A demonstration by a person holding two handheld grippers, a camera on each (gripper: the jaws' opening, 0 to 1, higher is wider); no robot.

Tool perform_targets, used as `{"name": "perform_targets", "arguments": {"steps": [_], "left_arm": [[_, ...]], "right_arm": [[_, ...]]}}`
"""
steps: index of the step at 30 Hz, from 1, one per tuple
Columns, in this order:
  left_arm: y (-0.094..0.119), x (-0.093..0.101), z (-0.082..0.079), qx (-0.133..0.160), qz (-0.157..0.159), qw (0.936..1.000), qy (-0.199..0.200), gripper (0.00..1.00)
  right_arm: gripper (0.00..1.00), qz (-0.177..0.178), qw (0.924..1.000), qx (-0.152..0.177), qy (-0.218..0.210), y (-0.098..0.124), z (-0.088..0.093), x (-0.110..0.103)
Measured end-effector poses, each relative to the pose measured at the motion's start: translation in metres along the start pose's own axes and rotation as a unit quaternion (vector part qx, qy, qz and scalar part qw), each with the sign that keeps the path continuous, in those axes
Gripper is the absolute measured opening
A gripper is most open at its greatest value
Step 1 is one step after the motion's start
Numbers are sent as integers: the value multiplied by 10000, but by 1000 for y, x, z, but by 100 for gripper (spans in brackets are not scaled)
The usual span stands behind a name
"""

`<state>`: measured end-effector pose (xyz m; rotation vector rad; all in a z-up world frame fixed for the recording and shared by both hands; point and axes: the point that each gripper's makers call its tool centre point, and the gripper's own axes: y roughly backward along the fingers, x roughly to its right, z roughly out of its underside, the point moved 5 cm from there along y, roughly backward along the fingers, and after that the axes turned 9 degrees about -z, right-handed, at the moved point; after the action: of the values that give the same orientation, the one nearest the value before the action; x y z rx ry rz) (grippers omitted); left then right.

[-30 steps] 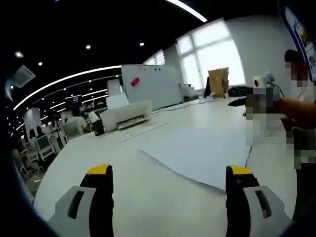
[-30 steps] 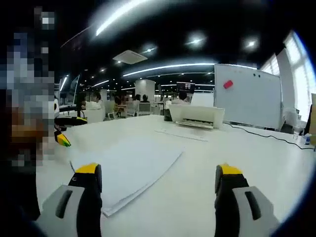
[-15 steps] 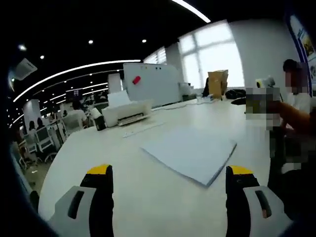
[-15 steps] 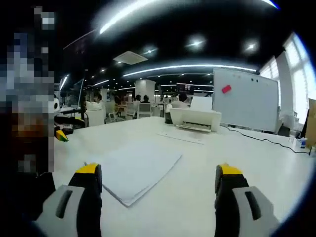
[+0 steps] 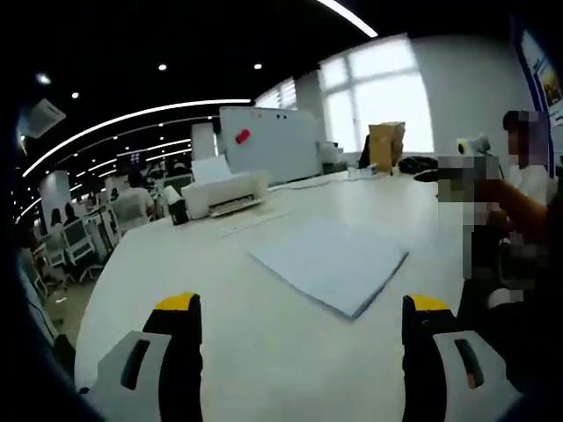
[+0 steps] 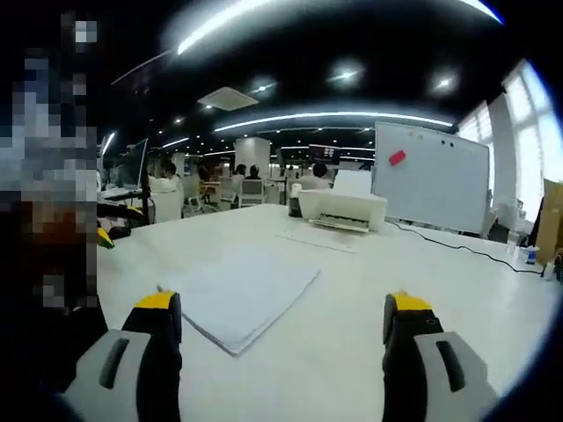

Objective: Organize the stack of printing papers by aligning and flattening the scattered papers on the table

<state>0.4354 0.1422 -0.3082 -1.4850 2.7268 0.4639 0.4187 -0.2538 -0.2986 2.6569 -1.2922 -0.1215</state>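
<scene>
One squared paper stack [image 5: 330, 264] lies on the white counter [image 5: 264, 352] ahead of both gaping, empty tongs [image 5: 302, 352] [image 6: 283, 352], one printer [image 6: 341, 209] beyond.

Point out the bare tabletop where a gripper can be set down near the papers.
Bare table lies between the paper stack and the right gripper, and between the stack and the printer. In the left gripper view, the left gripper hovers above bare surface. Crowded: the far end by the cardboard box.

The white paper stack [image 5: 330, 262] lies flat, edges aligned, on the table [image 5: 264, 352].
</scene>
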Motion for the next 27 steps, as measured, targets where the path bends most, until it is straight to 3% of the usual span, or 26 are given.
{"name": "perform_targets", "arguments": {"steps": [8, 27], "left_arm": [[7, -3, 5, -90, -150, 9998, 9, 97], [13, 0, 6, -135, -143, 9998, 8, 97]], "right_arm": [[90, 180, 9997, -163, -5, 10, 7, 0], [90, 163, 9997, -161, 91, 9, 3, -8]]}}
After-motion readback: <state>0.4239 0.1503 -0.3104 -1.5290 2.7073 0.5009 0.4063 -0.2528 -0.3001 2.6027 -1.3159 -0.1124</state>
